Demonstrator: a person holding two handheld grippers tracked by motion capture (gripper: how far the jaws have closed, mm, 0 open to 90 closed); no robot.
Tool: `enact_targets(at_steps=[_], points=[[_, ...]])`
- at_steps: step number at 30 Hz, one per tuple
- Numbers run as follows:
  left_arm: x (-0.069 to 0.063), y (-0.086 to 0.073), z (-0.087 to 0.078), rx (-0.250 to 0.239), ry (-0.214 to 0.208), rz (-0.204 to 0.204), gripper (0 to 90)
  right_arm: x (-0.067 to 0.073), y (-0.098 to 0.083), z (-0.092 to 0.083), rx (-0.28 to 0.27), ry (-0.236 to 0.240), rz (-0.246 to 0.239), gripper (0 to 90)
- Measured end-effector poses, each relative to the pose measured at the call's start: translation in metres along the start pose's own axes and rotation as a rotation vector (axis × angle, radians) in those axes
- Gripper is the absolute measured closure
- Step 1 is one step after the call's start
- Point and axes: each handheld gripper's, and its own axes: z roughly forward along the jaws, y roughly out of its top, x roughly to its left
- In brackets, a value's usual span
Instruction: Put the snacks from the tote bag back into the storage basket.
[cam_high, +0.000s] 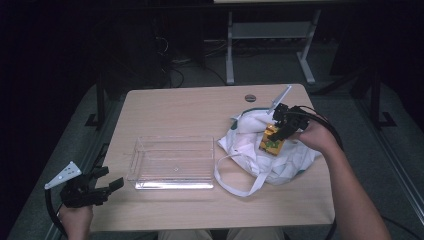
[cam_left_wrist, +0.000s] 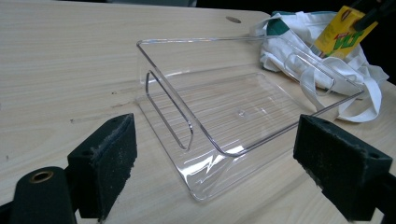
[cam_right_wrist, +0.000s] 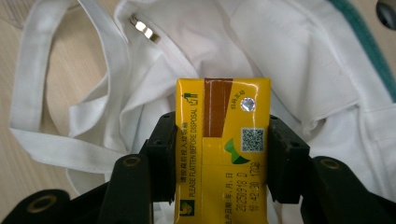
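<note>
Dim room; wooden table (cam_high: 200, 107) bears clear tray (cam_high: 172, 162), white bag (cam_high: 252, 142).

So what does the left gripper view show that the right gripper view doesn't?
Left gripper view: the clear plastic tray on the table, seen past the left gripper with its jaws wide apart and nothing between them.

Right gripper view: the right gripper shut on the yellow drink carton, with the foil straw hole, a QR code and the printed date readable on the carton's top.

Both: the carton, the white cloth bag and its strap, on the wooden table.
</note>
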Motion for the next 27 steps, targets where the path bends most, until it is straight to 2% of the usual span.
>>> enact_targets(at_steps=[6, 10, 17, 20, 27], points=[[0.0, 0.0, 0.0, -0.002, 0.001, -0.001, 13.0, 0.006, 0.006, -0.02, -0.041, 0.002, -0.011, 52.1], [0.0, 0.0, 0.0, -0.003, -0.001, 0.002, 13.0, 0.012, 0.01, -0.032, -0.081, 0.021, -0.027, 52.2], [0.0, 0.0, 0.0, 0.0, 0.002, 0.0, 13.0, 0.026, 0.023, -0.045, -0.094, 0.032, -0.068, 52.2], [0.0, 0.0, 0.0, 0.002, 0.003, 0.001, 13.0, 0.031, 0.027, -0.049, -0.096, 0.051, -0.083, 52.2], [0.0, 0.0, 0.0, -0.001, 0.002, 0.0, 13.0, 0.041, 0.037, -0.053, -0.103, 0.058, -0.107, 52.2]])
